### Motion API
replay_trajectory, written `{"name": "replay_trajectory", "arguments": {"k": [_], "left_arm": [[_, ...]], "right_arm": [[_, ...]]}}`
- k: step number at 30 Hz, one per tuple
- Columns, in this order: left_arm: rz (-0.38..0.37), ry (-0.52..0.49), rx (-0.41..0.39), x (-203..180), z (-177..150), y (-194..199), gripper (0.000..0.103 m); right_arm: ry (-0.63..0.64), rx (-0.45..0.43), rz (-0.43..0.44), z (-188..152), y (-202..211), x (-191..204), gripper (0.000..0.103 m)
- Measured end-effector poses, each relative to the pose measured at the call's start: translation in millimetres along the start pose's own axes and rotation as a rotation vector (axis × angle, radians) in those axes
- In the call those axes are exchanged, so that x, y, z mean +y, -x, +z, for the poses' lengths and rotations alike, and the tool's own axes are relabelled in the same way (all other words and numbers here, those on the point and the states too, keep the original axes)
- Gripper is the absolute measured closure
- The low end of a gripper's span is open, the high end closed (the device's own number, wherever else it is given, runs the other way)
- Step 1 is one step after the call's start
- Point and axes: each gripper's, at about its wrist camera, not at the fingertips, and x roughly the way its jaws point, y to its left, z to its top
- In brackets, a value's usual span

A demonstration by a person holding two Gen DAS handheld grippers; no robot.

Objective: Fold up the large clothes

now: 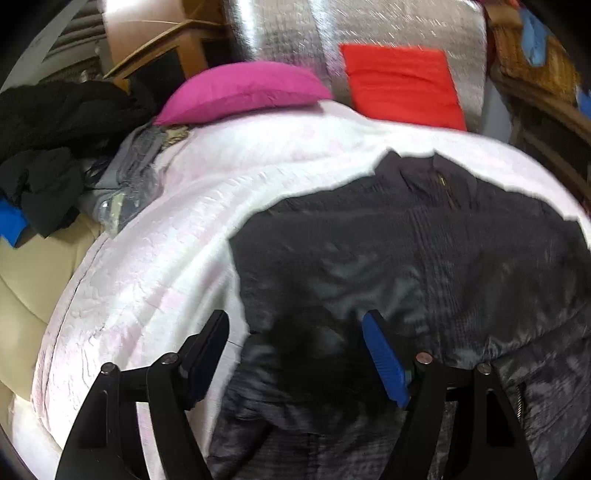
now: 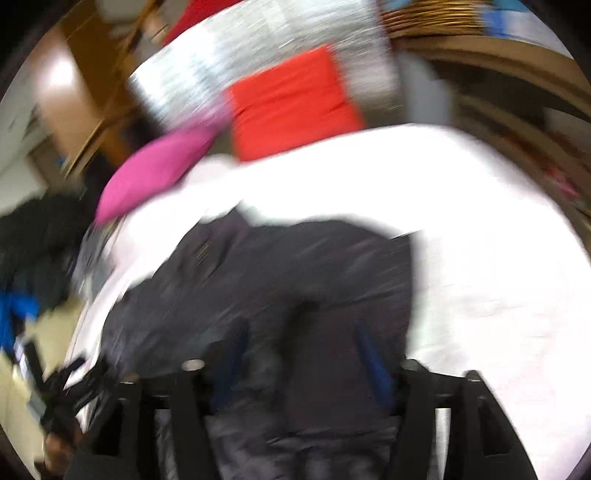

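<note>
A dark charcoal quilted jacket (image 1: 388, 251) with a zip front lay spread flat on the white textured quilt (image 1: 155, 266) of a bed, its collar towards the far side; the left gripper (image 1: 295, 354) hung above the jacket's near left edge with its jaws standing wide and nothing between them, one finger over the quilt, the blue-padded one over the dark cloth; the right gripper (image 2: 299, 354), seen through heavy blur, hung above the jacket's near hem, its jaws parted wide, the cloth lying under them and no pad seen pressing on it; no writing could be read on the jacket, only a small yellowish mark near the collar; beyond the jacket's collar lay a magenta pillow (image 1: 243, 92) and a red rectangular cushion (image 1: 402, 85) against a silver foil-like panel (image 1: 369, 26); left of the jacket, past a broad bare strip of quilt, sat a heap of black clothes (image 1: 55, 147); right of the jacket more quilt lay bare (image 2: 498, 258).
</note>
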Motion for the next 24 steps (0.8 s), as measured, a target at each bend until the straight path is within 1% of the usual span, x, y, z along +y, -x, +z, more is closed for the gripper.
{"name": "replay_trajectory", "arguments": {"k": [1,2,3,5,8,10,12,13,14,15,16,17,18,19,21,23,24], "left_arm": [[-0.004,0.021,-0.01,7,1,2,0.019],[-0.009,0.05,-0.019,15,3,4,0.015],[-0.016,0.079,-0.018,24,5,4,0.013],[-0.035,0.13,0.022,38,7,-5,0.013],[-0.091,0.211,0.126,52,5,-29,0.013],[-0.128,0.25,0.148,56,3,-36,0.013],[-0.173,0.262,0.152,56,2,-38,0.013],[-0.194,0.265,0.145,56,3,-38,0.016],[-0.218,0.266,0.144,54,3,-39,0.032],[-0.239,0.263,0.151,52,2,-41,0.054],[-0.268,0.26,0.165,50,2,-45,0.061],[-0.273,0.253,0.17,47,1,-48,0.065],[-0.258,0.239,0.162,44,3,-48,0.07],[-0.249,0.226,0.154,42,3,-47,0.073],[-0.251,0.237,0.126,44,6,-40,0.085],[-0.253,0.241,0.097,47,8,-34,0.091],[-0.237,0.231,0.095,48,9,-35,0.092]], "right_arm": [[-0.044,-0.019,-0.012,3,4,-16,0.023],[-0.079,-0.013,-0.02,5,5,-29,0.023],[-0.103,0.004,-0.023,6,3,-39,0.023],[-0.159,0.052,-0.013,5,-7,-57,0.023],[-0.171,0.134,0.014,0,-29,-62,0.023],[-0.153,0.171,0.019,-1,-43,-58,0.023],[-0.11,0.193,0.015,-4,-55,-48,0.023],[-0.086,0.198,0.012,-5,-60,-43,0.024],[-0.073,0.2,0.01,-7,-65,-37,0.03],[-0.053,0.196,-0.006,-13,-68,-29,0.038],[-0.008,0.181,-0.039,-16,-69,-20,0.042],[0.034,0.164,-0.065,-17,-71,-12,0.049],[0.059,0.153,-0.078,-18,-70,-7,0.058],[0.076,0.135,-0.093,-18,-67,-2,0.061],[0.079,0.1,-0.097,-16,-58,0,0.07],[0.069,0.06,-0.088,-13,-48,0,0.071],[0.067,0.051,-0.085,-13,-45,0,0.071]]}}
